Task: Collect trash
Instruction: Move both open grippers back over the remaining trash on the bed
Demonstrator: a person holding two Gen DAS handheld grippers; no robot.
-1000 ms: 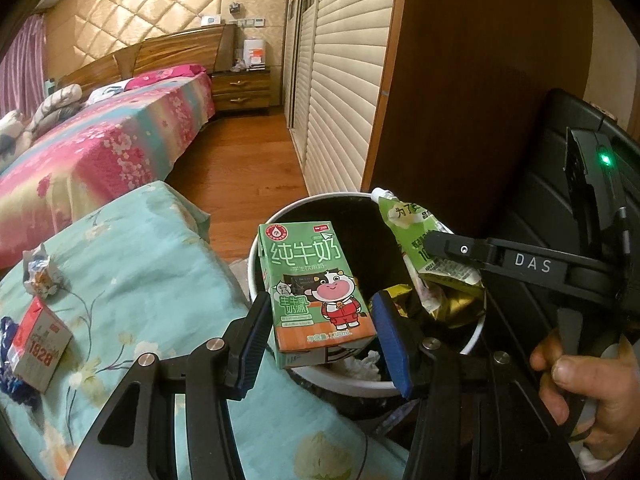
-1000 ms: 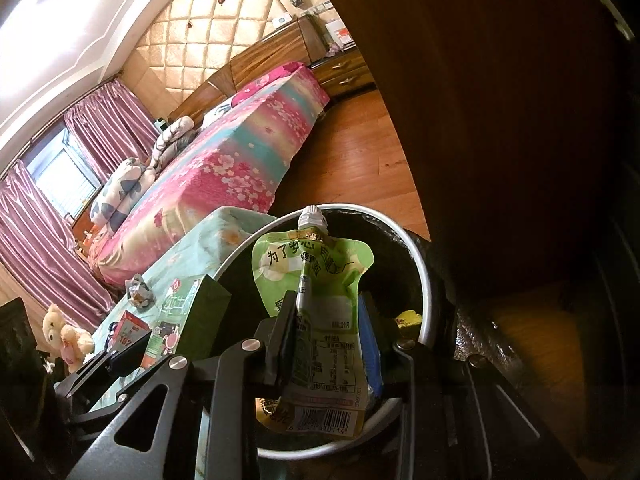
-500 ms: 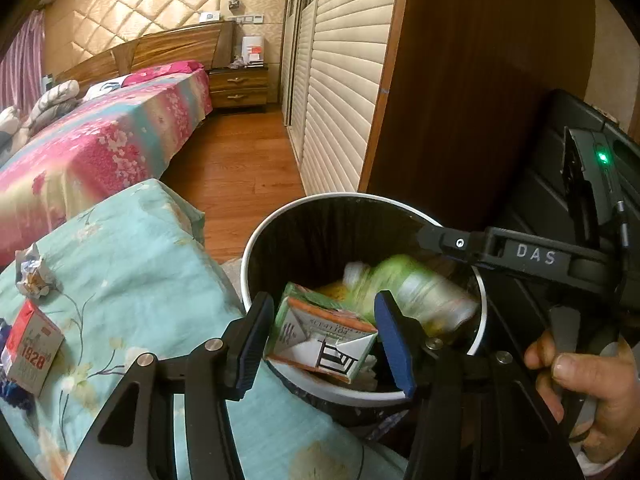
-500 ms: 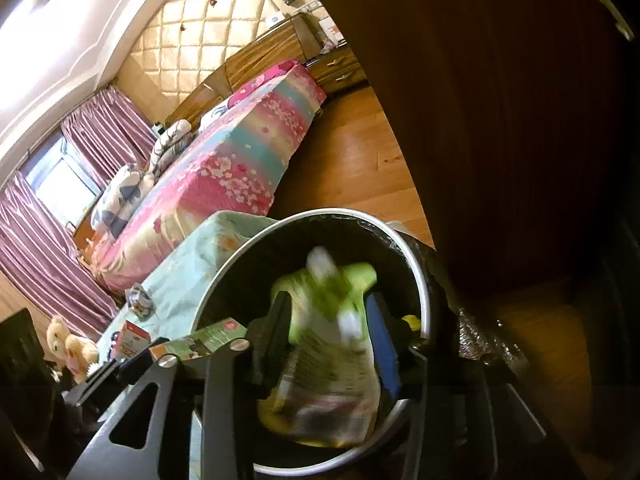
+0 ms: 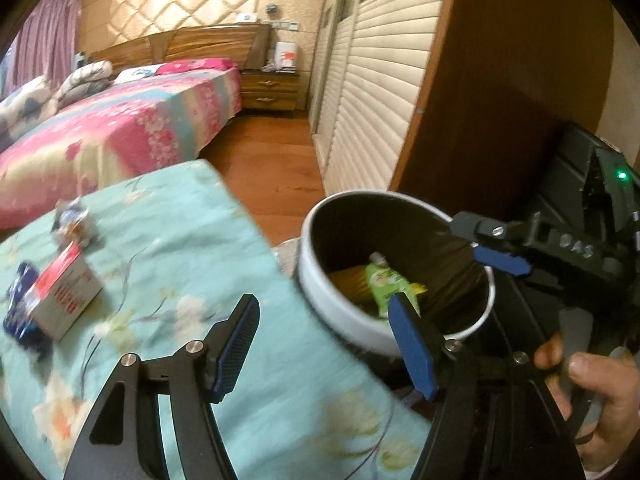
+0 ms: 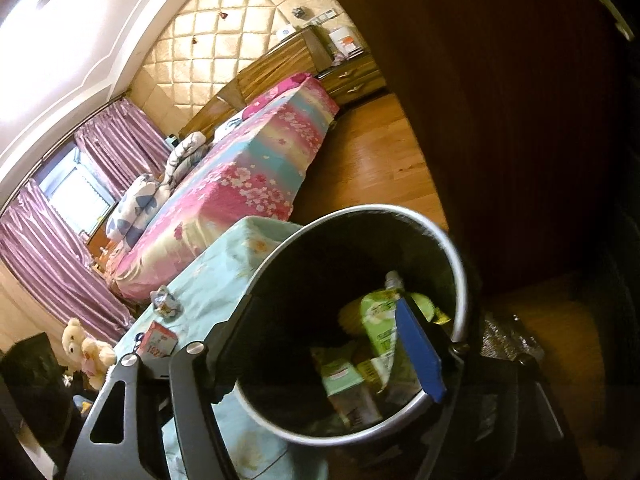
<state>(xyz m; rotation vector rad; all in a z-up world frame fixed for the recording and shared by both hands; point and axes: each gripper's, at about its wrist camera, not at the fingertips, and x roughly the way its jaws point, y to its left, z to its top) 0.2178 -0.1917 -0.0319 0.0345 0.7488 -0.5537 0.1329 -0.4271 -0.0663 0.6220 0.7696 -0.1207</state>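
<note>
A round white-rimmed trash bin [image 5: 320,280] with a black liner stands beside the table; it also shows in the right wrist view [image 6: 460,264]. Inside lie a green spouted pouch [image 5: 384,280] [image 6: 380,316] and a green milk carton [image 6: 340,376]. My left gripper [image 5: 324,344] is open and empty, over the table edge next to the bin. My right gripper [image 6: 328,356] is open and empty above the bin; it also shows in the left wrist view [image 5: 500,260]. A red and white box [image 5: 66,292] [image 6: 160,340], a crumpled wrapper [image 5: 74,220] [image 6: 166,304] and a dark blue wrapper [image 5: 20,300] lie on the table.
The table has a teal flowered cloth [image 5: 168,248]. A pink flowered bed [image 5: 120,128] stands behind it across a wooden floor [image 5: 264,160]. A brown wardrobe panel [image 5: 500,100] and slatted doors [image 5: 368,100] rise behind the bin. A teddy bear [image 6: 80,344] sits at far left.
Both grippers opened: the milk carton and the green pouch dropped into the bin. My left gripper then swung left toward the table, bringing the box and wrappers closer into view.
</note>
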